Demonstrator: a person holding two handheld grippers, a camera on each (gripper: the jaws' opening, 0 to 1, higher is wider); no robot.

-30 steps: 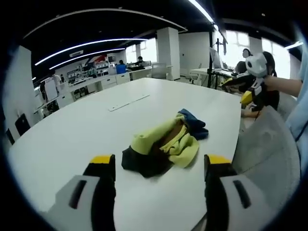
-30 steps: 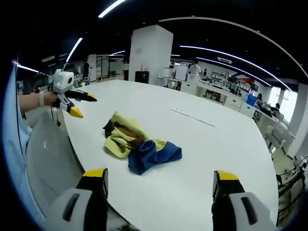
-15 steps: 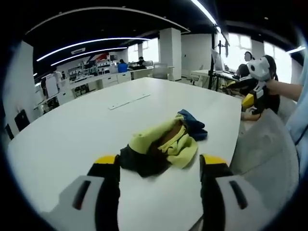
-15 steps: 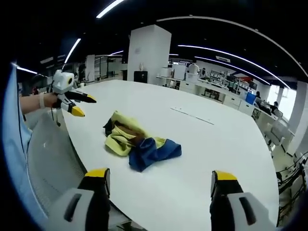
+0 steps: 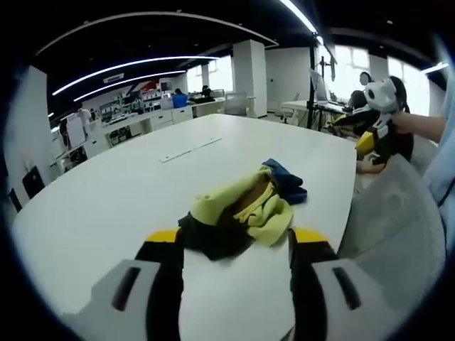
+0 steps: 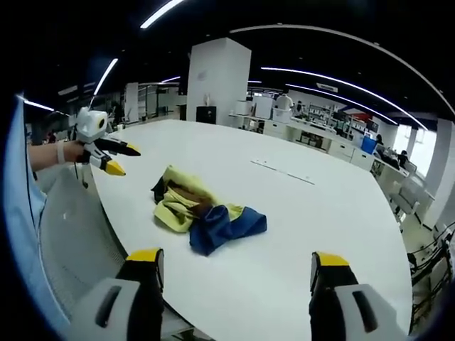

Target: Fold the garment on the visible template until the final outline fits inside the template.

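The garment [image 5: 242,213] is lying crumpled in a heap on the white table [image 5: 106,192], yellow folds bunched over a dark part, with a blue part poking out at one end. In the right gripper view the same garment [image 6: 202,209] is sitting close to the table's near edge, and the table [image 6: 320,213] is spreading wide and bare beyond it, giving plenty of room on the far side. A thin flat strip [image 6: 286,172] is lying well apart from the heap, out toward the middle of the table.

The left gripper [image 5: 234,249] is hanging low over the table with its yellow-tipped jaws spread wide, one on each side of the heap's near end, gripping nothing; whether they are touching the cloth is hard to tell. From the right gripper view the left gripper [image 6: 106,153] is showing beyond the table edge, a hand [image 6: 50,153] holding it.

The right gripper [image 6: 231,259] is hovering back from the table edge, jaws parted wide and holding nothing, well apart from the garment. A grey chair back [image 6: 78,234] is standing just beside the table's near edge.
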